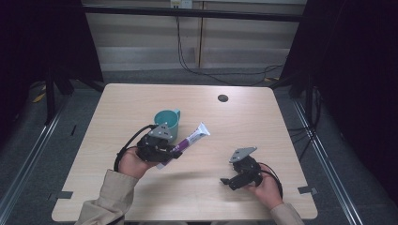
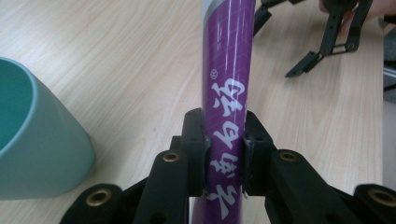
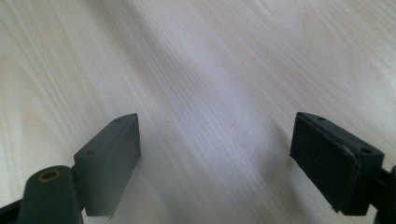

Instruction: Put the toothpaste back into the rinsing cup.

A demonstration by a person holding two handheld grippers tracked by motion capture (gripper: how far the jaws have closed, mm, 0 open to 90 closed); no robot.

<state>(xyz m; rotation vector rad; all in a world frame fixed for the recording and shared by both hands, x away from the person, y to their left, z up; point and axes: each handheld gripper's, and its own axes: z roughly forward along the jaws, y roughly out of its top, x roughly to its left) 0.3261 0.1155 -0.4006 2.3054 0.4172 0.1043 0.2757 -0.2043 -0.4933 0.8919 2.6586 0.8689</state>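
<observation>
- Holding a purple toothpaste tube (image 2: 227, 93) across its lower body, my left gripper (image 1: 174, 151) has its jaws closed tight on it.
- Tube's long axis tilts up-right; the teal mug (image 1: 167, 123) sits just behind.
- My right gripper (image 1: 227, 181) rests wide open, empty, well apart.

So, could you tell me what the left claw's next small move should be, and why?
Probably carry the purple tube over the teal cup and tip it upright. The left claw is shut on the tube's lower part, and the cup stands open right beside it. The right claw is open and holds nothing.
</observation>
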